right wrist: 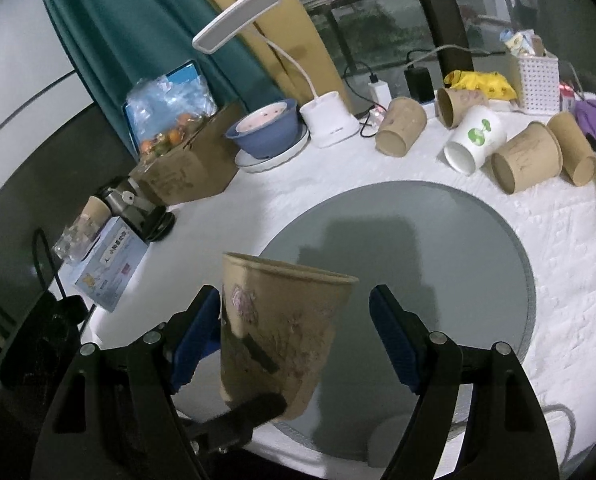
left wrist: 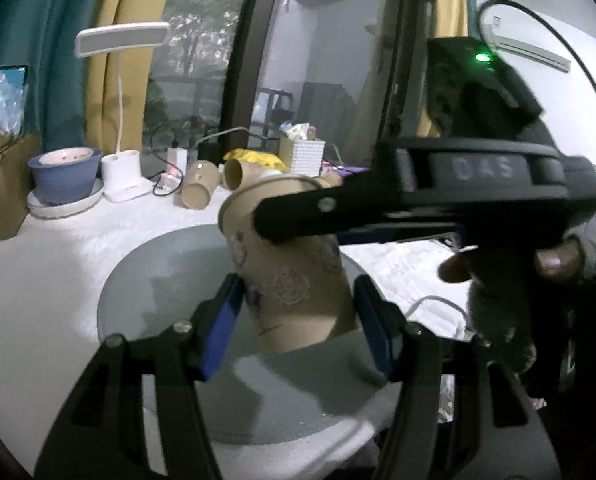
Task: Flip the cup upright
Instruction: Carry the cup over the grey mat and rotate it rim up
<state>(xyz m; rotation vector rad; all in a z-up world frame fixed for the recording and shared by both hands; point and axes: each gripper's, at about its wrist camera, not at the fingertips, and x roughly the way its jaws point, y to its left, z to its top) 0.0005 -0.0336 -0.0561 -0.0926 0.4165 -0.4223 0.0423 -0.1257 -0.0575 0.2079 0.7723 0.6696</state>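
Observation:
A brown paper cup (left wrist: 293,276) with pink flower prints is held mouth up, slightly tilted, above the round grey mat (left wrist: 169,280). My left gripper (left wrist: 298,324) is shut on the cup's lower part, its blue pads against both sides. The cup also shows in the right wrist view (right wrist: 273,332), with a black left finger (right wrist: 257,410) at its base. My right gripper (right wrist: 293,340) is open around the cup's upper part; its left pad is close to the wall, its right pad stands clear. In the left wrist view a right finger (left wrist: 338,210) crosses the cup near its rim.
Several paper cups (right wrist: 526,158) lie on their sides at the back of the white tablecloth (right wrist: 558,264), one of them white (right wrist: 474,142). A blue bowl on a plate (right wrist: 267,130), a white desk lamp (right wrist: 330,118), a cardboard box (right wrist: 189,168) and a white basket (right wrist: 536,78) stand behind.

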